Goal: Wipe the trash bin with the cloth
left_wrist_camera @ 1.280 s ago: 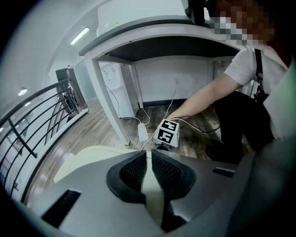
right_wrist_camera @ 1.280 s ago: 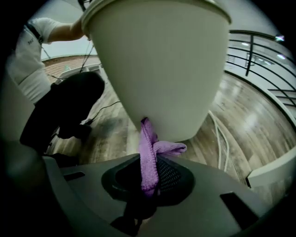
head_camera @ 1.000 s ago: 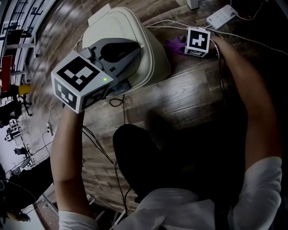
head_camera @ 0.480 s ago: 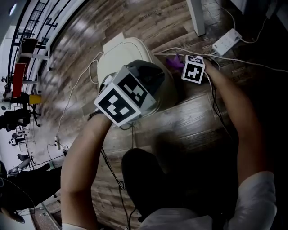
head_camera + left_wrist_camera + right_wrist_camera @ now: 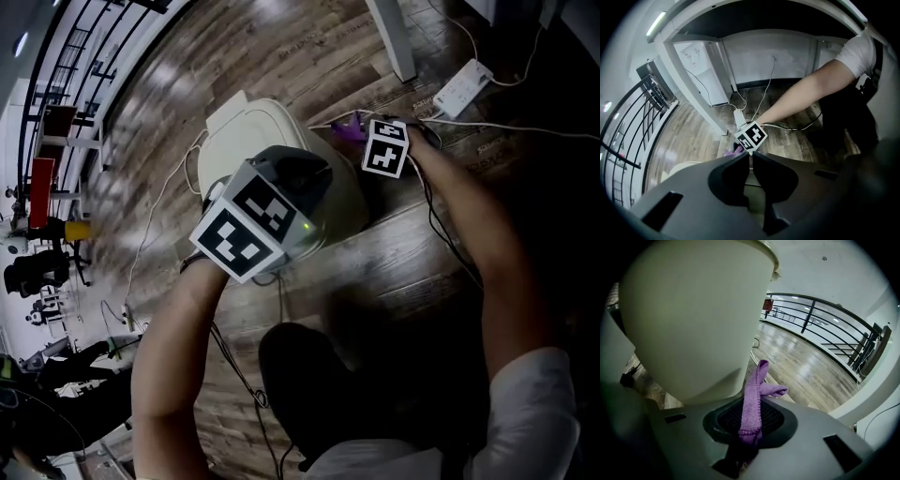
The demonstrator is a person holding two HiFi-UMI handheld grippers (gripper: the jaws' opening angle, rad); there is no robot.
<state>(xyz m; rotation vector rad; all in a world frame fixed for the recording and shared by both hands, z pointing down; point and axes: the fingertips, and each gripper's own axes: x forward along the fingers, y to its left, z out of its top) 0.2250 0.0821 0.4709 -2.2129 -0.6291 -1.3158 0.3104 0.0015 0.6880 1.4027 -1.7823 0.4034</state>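
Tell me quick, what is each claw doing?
Left claw: closed, holding nothing.
Right claw: closed on the purple cloth, beside the trash bin.

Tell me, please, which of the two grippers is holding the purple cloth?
The right gripper: the purple cloth is pinched between its fingers, close to the cream plastic trash bin. The left gripper is shut on nothing.

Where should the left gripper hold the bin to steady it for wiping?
Probably its top lip, from above: the bin stands upright and its rounded wall looks too broad. The left gripper, now shut, must open first.
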